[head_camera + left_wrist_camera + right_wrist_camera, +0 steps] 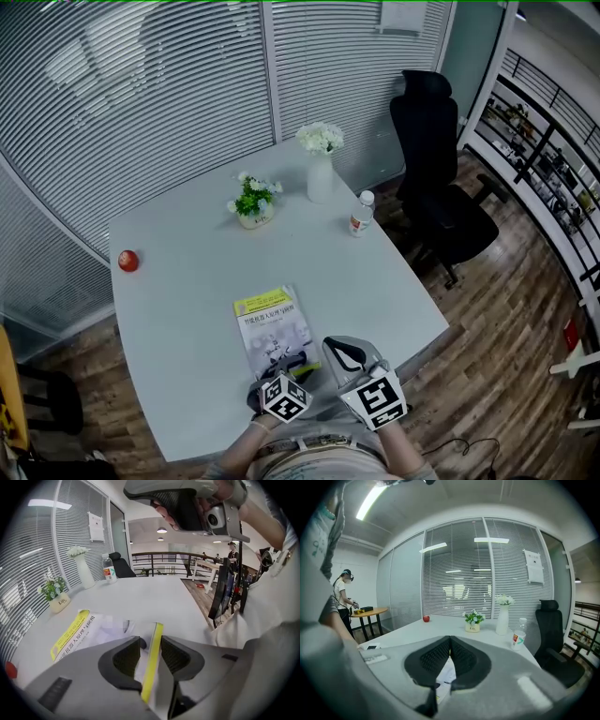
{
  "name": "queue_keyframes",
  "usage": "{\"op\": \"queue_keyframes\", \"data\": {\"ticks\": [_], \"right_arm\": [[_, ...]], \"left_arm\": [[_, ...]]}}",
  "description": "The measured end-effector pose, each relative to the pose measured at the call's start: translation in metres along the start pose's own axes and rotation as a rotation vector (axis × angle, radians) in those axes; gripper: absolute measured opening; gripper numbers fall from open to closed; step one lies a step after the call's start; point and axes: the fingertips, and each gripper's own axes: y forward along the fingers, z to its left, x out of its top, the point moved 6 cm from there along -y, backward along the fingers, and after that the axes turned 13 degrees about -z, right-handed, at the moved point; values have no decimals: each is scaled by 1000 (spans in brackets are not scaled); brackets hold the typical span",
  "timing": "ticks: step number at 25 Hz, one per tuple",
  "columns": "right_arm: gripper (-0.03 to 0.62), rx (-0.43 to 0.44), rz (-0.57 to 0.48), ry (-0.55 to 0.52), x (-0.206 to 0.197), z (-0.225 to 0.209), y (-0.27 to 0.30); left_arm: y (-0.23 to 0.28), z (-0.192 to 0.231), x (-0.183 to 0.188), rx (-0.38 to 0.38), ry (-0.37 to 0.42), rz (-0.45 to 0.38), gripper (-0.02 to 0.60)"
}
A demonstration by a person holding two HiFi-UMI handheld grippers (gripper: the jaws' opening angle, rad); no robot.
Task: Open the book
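A book [270, 323] with a yellow band across its top lies flat near the front edge of the white table [187, 309]. My left gripper [298, 361] is at the book's near edge. In the left gripper view this left gripper [151, 648] is shut on the cover's yellow-striped edge, which is lifted a little off the book [89, 630]. My right gripper [342, 352] hovers just right of the book, and from the left gripper view the right gripper [187, 508] shows overhead. Its jaws meet tip to tip, so the right gripper [450, 644] is shut and holds nothing. A page of the book [446, 679] shows below them.
A red apple [128, 261] lies at the table's left edge. A small potted plant [253, 202], a white vase of flowers [321, 164] and a water bottle [361, 214] stand at the far side. A black office chair [441, 187] is beyond the right corner.
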Motion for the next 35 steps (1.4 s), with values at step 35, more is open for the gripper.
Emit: {"op": "queue_keyframes", "data": {"ticks": [35], "right_arm": [[0, 16, 1, -1, -2, 6, 14]], "left_arm": [[-36, 29, 4, 125, -258, -250, 7]]}}
